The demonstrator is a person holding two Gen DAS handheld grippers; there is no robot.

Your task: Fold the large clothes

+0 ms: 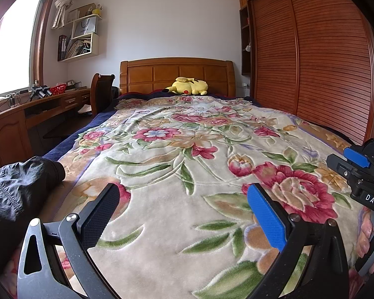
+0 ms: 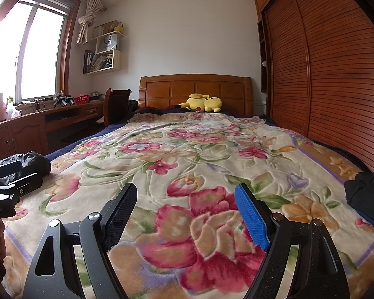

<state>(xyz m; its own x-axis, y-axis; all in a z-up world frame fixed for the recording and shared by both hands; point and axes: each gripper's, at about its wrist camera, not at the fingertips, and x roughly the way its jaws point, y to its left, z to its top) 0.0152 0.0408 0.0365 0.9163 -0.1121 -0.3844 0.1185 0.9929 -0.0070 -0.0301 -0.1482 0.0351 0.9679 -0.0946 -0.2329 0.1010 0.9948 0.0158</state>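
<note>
My left tongs [image 1: 183, 214] and right tongs [image 2: 185, 214] both gape wide, gripping nothing, over the flowered blanket [image 1: 174, 154]. A crumpled black garment [image 1: 17, 186] lies left of my left tongs; another dark bundle [image 2: 364, 186] sits right of my right.

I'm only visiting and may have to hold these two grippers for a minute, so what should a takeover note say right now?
Left gripper: open, holding nothing, hovering over the floral blanket.
Right gripper: open, holding nothing, over the same blanket.
Clothes: a black garment lies bunched at the bed's left edge; another dark garment sits at the right edge.
Done or left: neither garment looks neatly folded; the middle of the bed holds no clothing. Whether other pieces are finished cannot be told from here.
</note>
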